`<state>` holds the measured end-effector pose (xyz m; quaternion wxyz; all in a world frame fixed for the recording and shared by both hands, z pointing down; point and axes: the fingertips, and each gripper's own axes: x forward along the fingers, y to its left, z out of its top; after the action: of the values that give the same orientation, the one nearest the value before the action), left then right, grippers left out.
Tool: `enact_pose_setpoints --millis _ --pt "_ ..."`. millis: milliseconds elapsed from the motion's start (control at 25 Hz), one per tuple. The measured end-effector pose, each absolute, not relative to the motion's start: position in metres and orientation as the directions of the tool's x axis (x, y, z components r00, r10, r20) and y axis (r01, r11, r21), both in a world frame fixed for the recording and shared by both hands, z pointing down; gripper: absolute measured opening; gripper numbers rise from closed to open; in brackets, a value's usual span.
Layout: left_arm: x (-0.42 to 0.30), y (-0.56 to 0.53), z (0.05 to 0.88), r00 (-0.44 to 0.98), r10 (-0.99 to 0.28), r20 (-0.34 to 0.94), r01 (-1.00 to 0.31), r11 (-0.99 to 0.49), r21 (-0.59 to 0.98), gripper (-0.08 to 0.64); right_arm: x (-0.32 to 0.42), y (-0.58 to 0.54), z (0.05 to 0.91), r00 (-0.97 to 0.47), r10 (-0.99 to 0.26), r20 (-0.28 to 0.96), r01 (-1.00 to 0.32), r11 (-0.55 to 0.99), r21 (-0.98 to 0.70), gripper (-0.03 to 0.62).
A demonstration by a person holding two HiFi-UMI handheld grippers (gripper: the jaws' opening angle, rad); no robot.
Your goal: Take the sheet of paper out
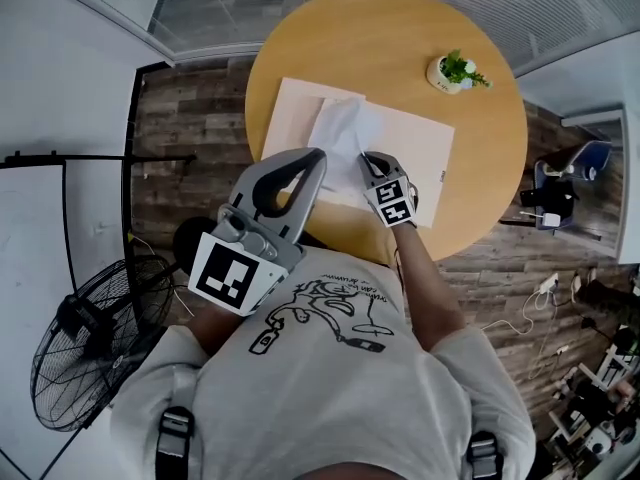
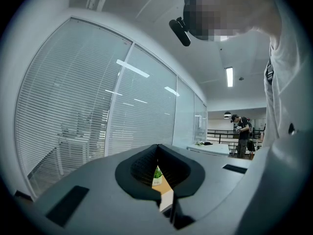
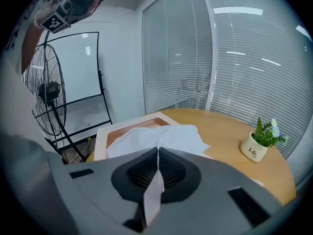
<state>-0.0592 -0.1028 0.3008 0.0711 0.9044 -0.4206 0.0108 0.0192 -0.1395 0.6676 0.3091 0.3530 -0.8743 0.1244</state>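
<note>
Table (image 1: 400, 48): round, wooden, as I see it.
Plant (image 1: 458, 70): small white pot, standing on that table.
Fan (image 1: 85, 353): floor, left.

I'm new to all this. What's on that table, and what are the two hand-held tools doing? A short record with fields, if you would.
Surface: round wooden table
Sheet of paper: white, rumpled, one edge raised off the flat pale case under it
Right gripper: jaws closed on the sheet of paper, pointing down at the case
Left gripper: jaws together, nothing between them, held above the near edge of the table
Potted plant: small white pot at the far side, apart from the case
</note>
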Motion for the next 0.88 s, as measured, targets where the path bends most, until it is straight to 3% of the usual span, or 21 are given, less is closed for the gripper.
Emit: enact_pose_setpoints --millis 880 --pt "-0.049 -0.100 0.292 0.664 -0.745 0.063 -0.746 -0.656 0.111 0.020 0.052 -0.134 0.586 -0.534 -0.650 0.541 -0.765 0.644 0.018 0.008"
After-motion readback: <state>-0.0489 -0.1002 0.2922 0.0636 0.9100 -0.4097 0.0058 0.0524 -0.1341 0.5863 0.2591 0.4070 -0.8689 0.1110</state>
